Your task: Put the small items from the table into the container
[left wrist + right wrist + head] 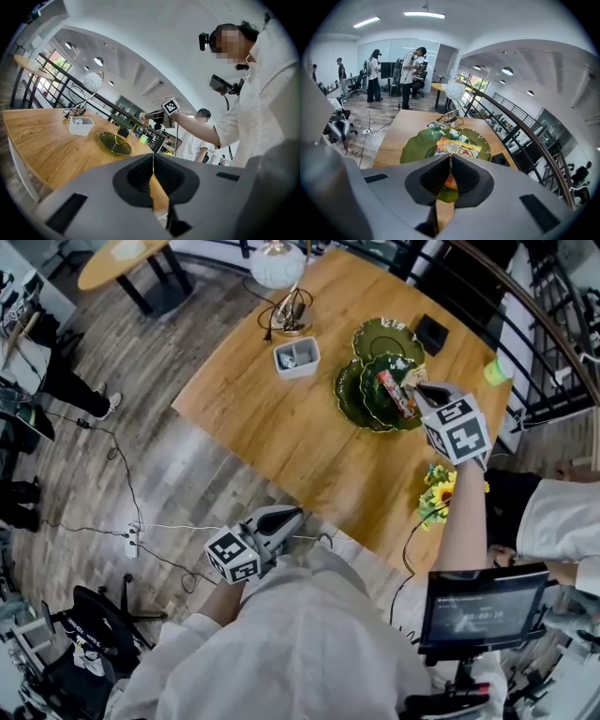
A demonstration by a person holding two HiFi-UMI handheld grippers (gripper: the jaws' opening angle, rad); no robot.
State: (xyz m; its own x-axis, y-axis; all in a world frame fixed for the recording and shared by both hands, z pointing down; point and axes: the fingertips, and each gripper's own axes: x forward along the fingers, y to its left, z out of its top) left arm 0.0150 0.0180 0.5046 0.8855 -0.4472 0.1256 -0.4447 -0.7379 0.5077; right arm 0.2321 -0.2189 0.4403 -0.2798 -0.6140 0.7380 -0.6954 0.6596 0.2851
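A green leaf-shaped tiered dish [364, 395] [417, 143] stands on the wooden table [281, 427]. A bright snack packet [396, 393] [457, 147] lies over its top leaf. My right gripper [422, 390] [450, 158] points down at it, shut on the packet's near edge. My left gripper [292, 514] [153, 157] hangs off the table's near edge, shut with nothing in it. In the left gripper view the dish [115, 143] and the right gripper [157, 114] show across the table.
A small white box [296, 356] [81, 125] holding small items sits by a white globe lamp [278, 263]. A black box [431, 334] and a green cup [496, 371] stand at the far side. Yellow flowers [439, 491] are at the table's right edge. People stand nearby.
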